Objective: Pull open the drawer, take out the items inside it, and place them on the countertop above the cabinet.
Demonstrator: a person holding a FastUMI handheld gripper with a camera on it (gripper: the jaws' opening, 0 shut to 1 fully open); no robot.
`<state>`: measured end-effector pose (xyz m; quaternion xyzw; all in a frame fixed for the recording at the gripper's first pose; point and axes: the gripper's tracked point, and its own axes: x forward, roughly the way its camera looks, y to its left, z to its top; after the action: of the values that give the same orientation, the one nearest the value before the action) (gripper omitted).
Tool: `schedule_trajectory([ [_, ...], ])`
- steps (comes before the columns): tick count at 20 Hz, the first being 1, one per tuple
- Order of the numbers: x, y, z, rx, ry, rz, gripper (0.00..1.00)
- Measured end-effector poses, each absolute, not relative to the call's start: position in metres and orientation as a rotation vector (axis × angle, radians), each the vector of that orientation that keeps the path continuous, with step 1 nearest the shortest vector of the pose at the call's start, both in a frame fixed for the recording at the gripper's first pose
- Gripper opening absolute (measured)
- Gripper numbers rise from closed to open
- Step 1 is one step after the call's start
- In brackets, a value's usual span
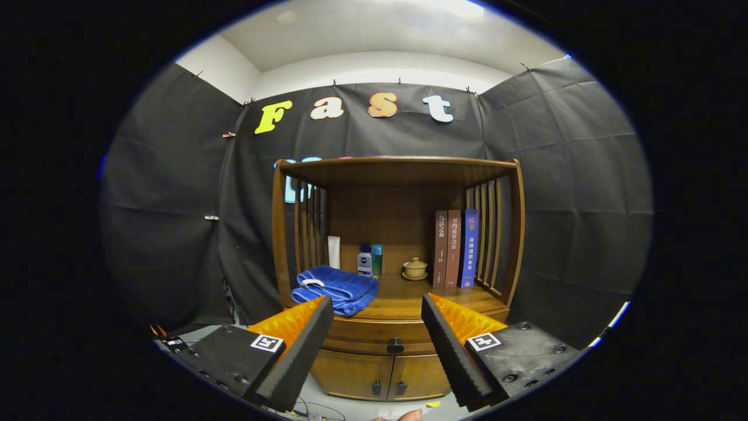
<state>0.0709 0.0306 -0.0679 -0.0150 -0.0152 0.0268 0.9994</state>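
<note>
A brown wooden cabinet point(397, 275) stands ahead against the black cloth. Its drawer point(380, 338) sits shut under the countertop point(409, 298), with a dark knob point(395, 346) at its middle. My gripper point(377, 307) is open, its two black foam-faced fingers spread wide, and nothing lies between them. The knob shows in the gap between the fingers, some way beyond the tips. What the drawer holds is hidden.
On the countertop lie a folded blue towel point(336, 289), a white tube point(333, 251), a blue bottle point(364, 261), a teal bottle point(377, 260), a lidded tea cup point(415, 269) and three upright books point(454, 248). Two small doors point(383, 374) sit below the drawer. A fingertip point(409, 415) shows near the gripper.
</note>
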Motion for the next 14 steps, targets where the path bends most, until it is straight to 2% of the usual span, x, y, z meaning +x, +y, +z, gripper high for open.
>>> schedule_trajectory([
  [14,0.192,0.018,-0.238,-0.015,0.114,0.027,0.99],
])
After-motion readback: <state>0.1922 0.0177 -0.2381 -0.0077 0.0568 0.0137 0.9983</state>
